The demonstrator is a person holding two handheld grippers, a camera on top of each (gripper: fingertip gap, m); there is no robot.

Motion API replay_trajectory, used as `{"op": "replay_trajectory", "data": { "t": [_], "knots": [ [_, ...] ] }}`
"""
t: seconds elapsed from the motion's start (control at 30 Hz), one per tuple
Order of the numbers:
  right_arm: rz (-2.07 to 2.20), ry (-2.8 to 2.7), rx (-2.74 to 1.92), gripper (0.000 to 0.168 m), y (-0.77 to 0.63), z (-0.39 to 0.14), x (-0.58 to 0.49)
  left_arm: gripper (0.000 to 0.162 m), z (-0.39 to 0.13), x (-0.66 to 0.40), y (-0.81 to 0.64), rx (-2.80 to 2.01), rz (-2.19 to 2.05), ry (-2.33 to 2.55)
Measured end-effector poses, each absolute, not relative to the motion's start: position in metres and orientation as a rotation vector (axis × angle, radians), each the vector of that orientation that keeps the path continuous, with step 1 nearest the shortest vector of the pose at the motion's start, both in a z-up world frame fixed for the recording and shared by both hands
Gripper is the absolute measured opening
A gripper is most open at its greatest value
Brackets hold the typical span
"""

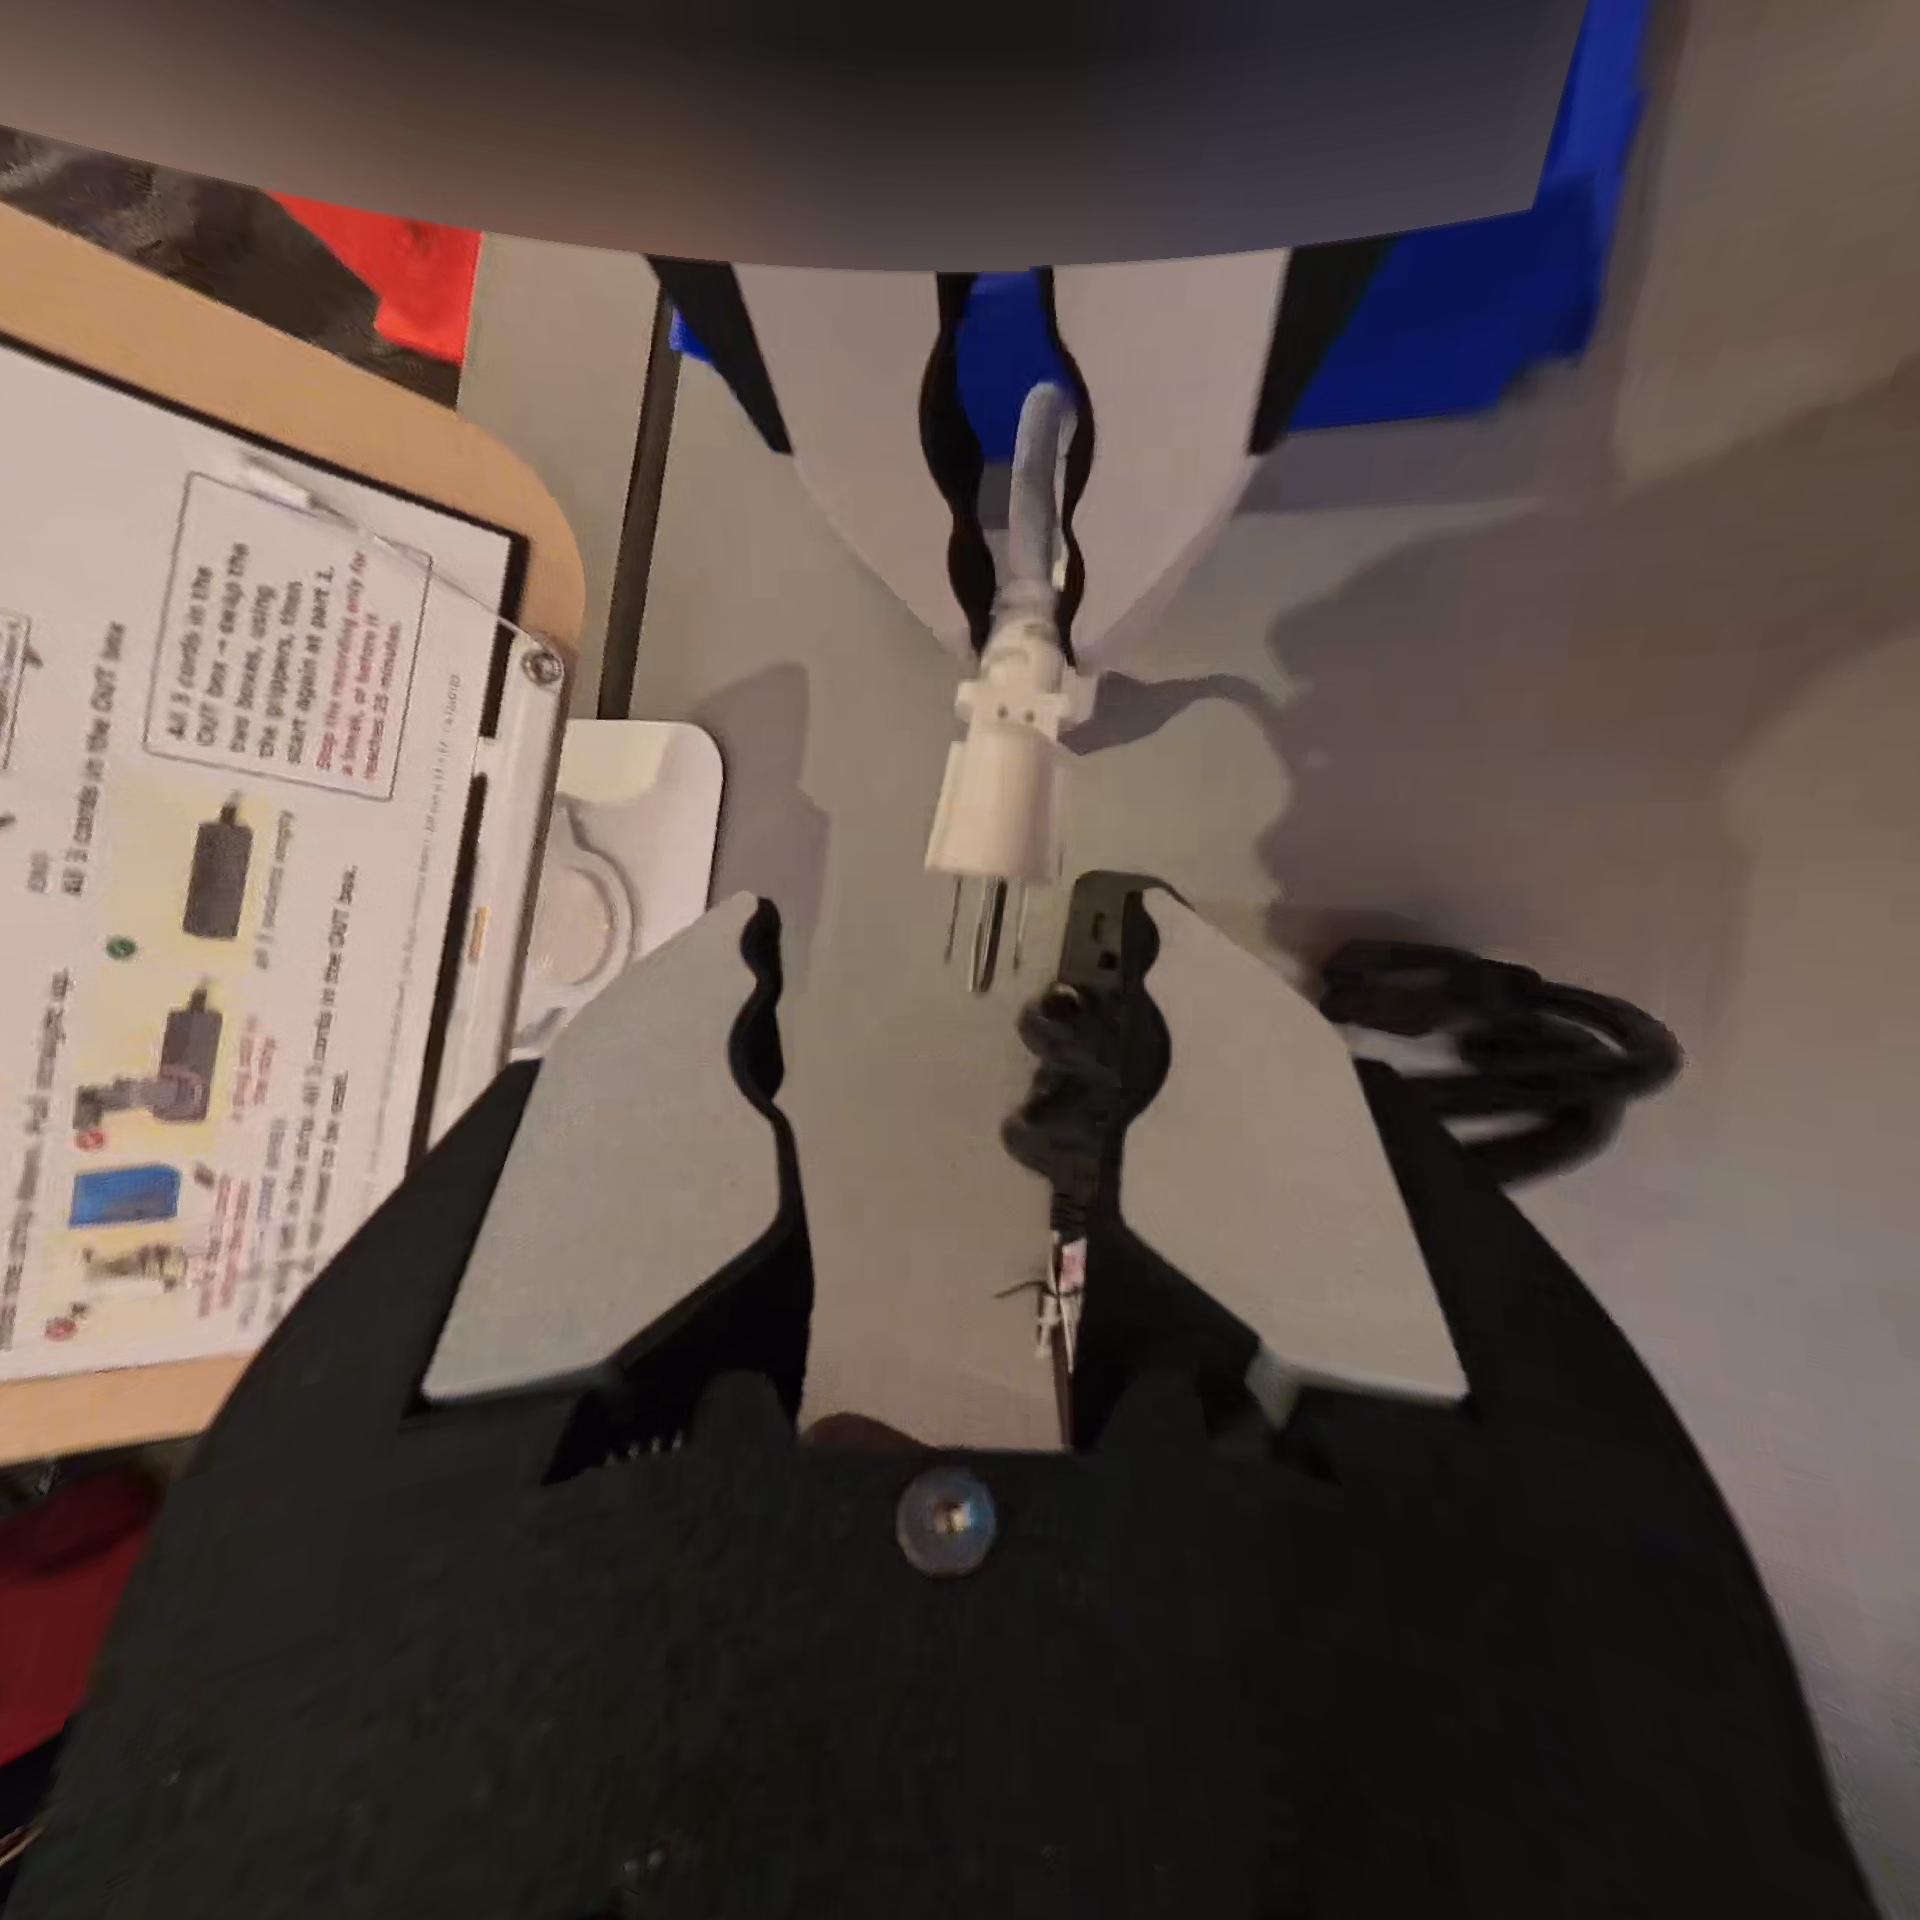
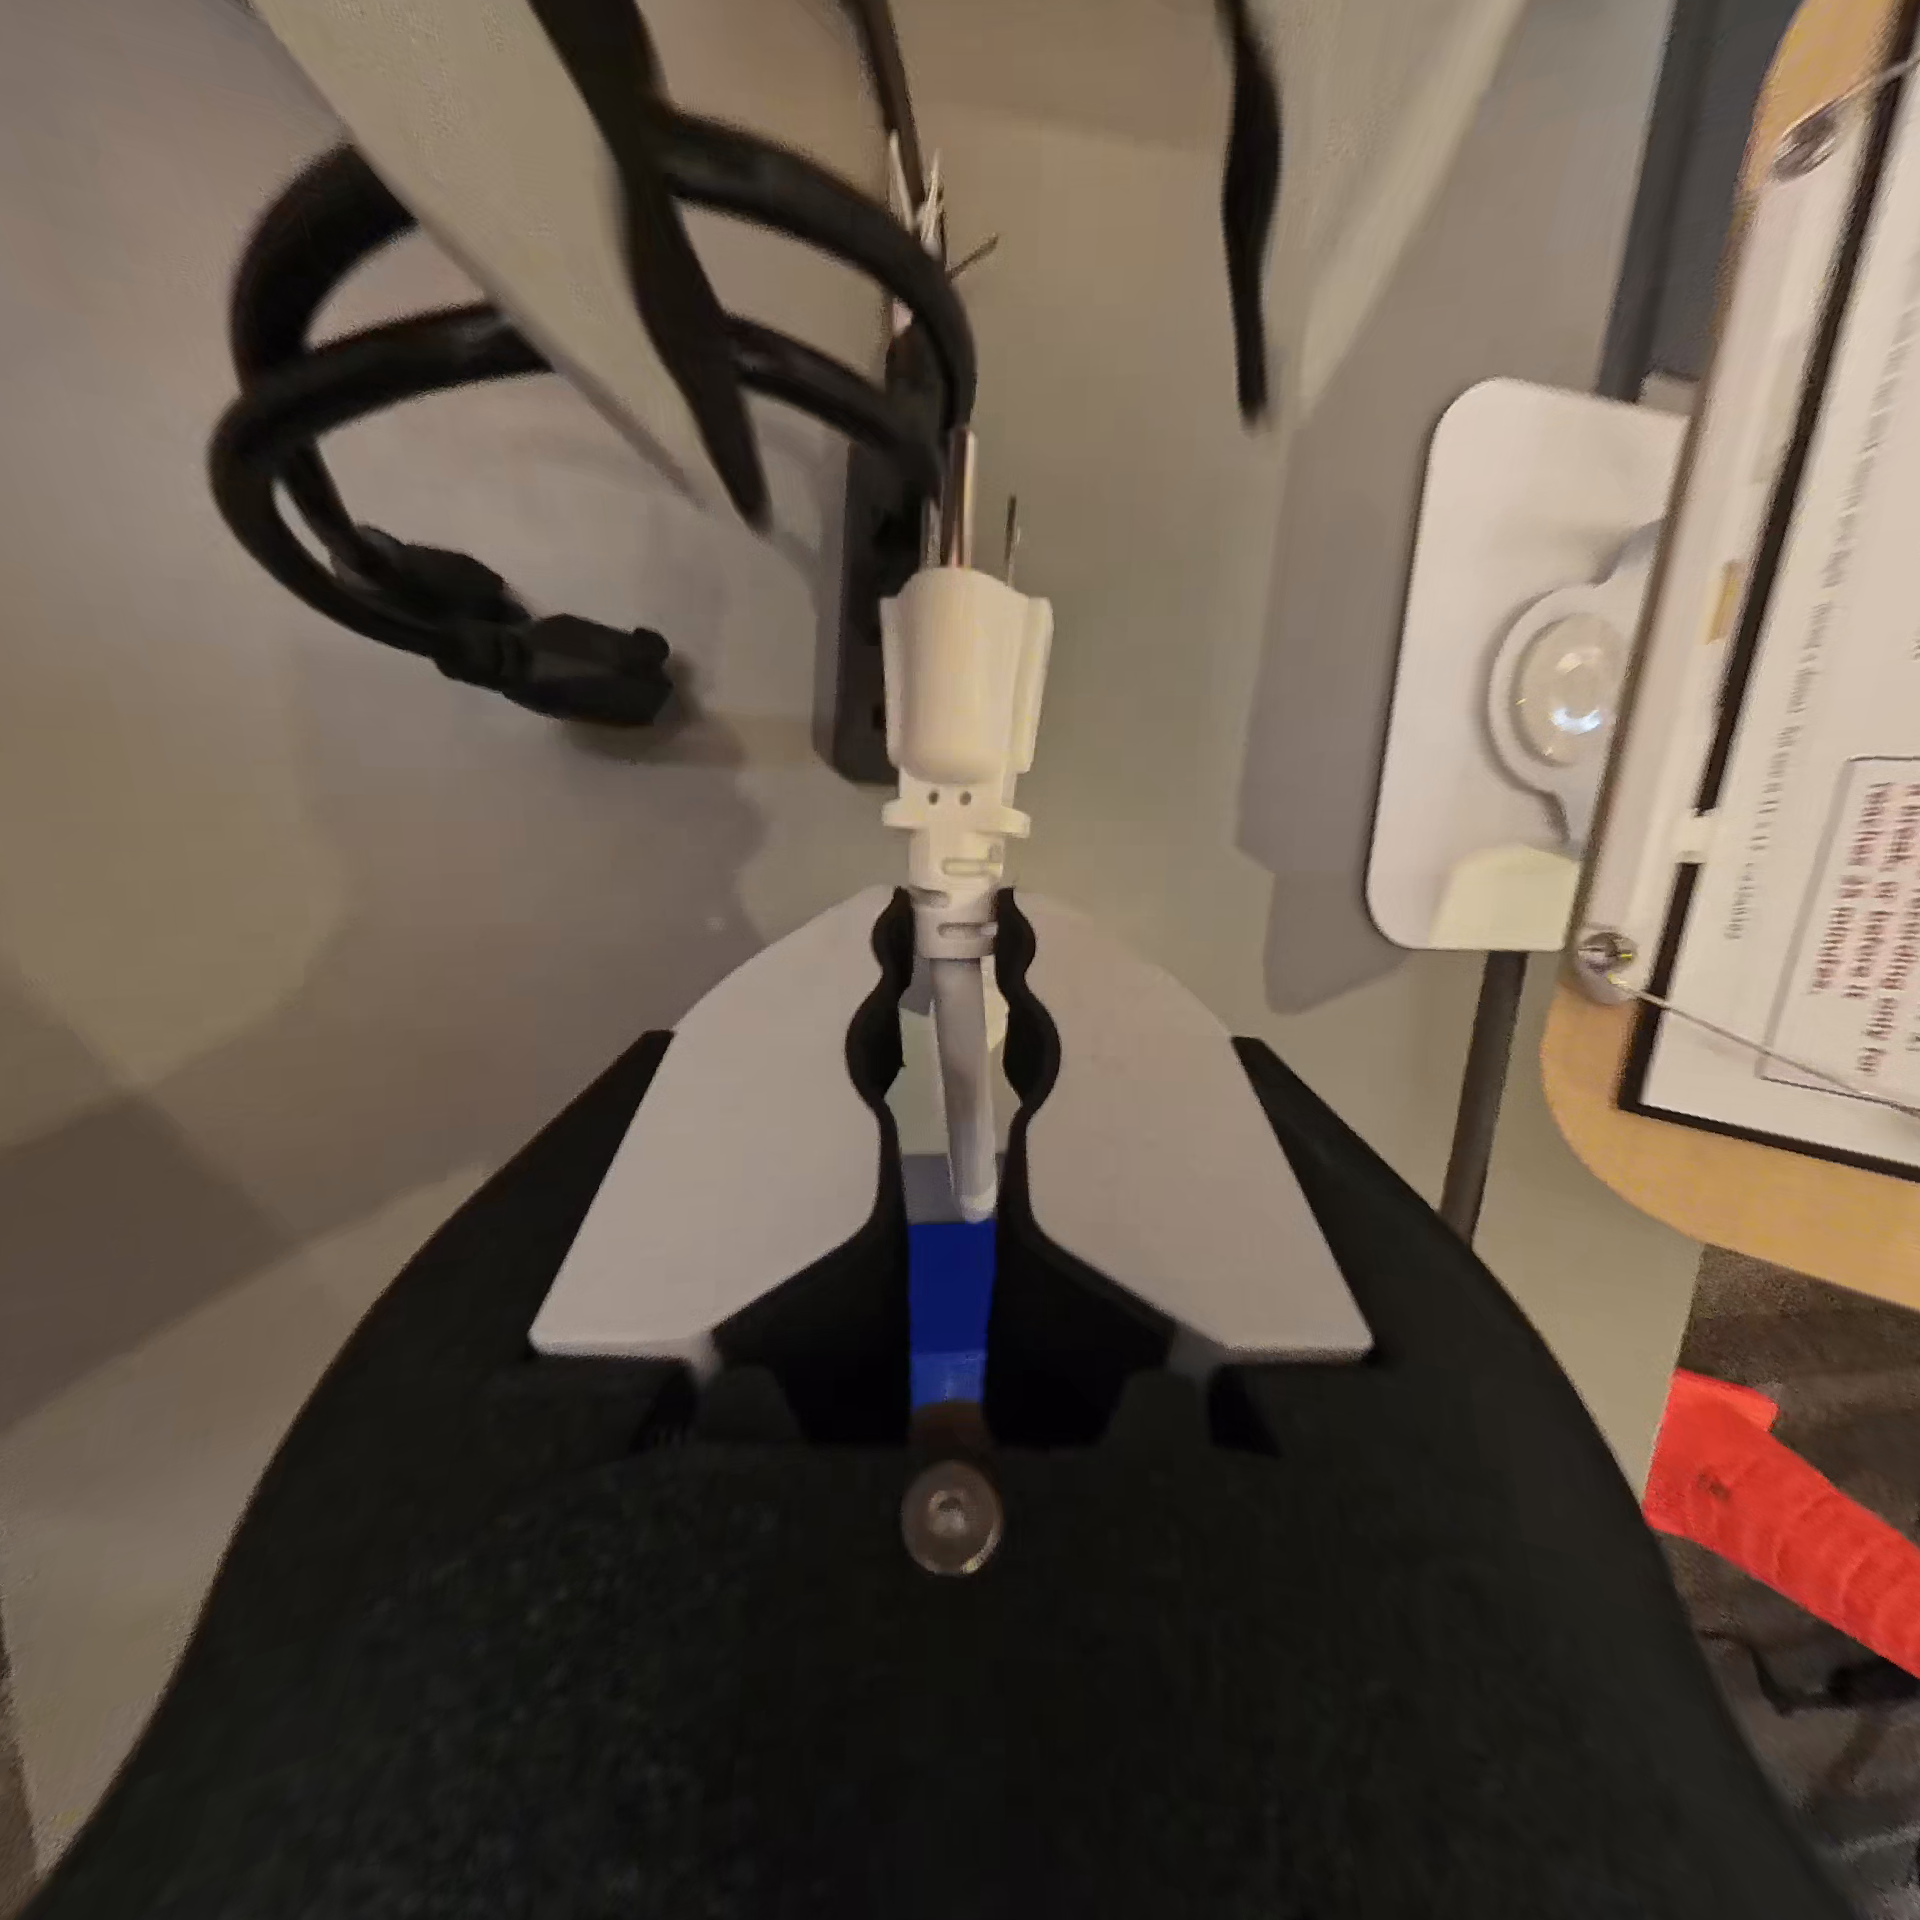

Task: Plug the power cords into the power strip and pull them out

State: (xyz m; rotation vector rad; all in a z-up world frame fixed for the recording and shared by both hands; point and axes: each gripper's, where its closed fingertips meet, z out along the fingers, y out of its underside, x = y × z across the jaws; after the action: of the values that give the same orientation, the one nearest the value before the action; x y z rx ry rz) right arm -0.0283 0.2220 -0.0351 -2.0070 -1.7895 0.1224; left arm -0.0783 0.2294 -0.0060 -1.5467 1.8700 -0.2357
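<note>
My right gripper [image 2: 951, 925] is shut on the ribbed neck of a white three-prong plug [image 2: 961, 675], held just above the grey table. Its prongs point at the end of a black power strip [image 2: 857, 644]. In the left wrist view the plug [image 1: 992, 800] hangs from the right gripper [image 1: 1023, 644], prongs close to the strip [image 1: 1101, 935]. My left gripper [image 1: 951, 914] is open, its jaws wide apart. The strip lies against its right finger [image 1: 1247, 1143]. The strip's black cord [image 1: 1507, 1049] coils to the right.
A wooden board with an instruction sheet [image 1: 208, 831] lies left of the strip. A white device with a round lens [image 1: 613, 831] sits beside it. A blue box [image 1: 1455, 312] stands behind the right gripper. A black plug end [image 2: 582, 665] lies on the table. The grippers' ends are close to 6 cm from one another.
</note>
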Motion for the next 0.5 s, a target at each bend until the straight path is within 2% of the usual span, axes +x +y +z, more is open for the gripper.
{"op": "replay_trajectory", "data": {
  "t": [0.2, 0.37, 0.5],
  "knots": [
    [0.283, -1.63, -1.87, 0.015, 0.223, 0.005, -0.034, 0.03, 0.001, -0.042, 0.234, -1.429, -0.305, 1.911],
    [0.449, -1.493, -1.756, 0.015, 0.219, 0.023, -0.034, 0.03, 0.022, -0.035, 0.228, -1.342, -0.454, 1.862],
    [0.627, -1.145, -1.623, 0.02, 0.219, 0.062, -0.029, 0.03, 0.045, -0.038, 0.227, -1.331, -0.665, 1.757]
  ]
}}
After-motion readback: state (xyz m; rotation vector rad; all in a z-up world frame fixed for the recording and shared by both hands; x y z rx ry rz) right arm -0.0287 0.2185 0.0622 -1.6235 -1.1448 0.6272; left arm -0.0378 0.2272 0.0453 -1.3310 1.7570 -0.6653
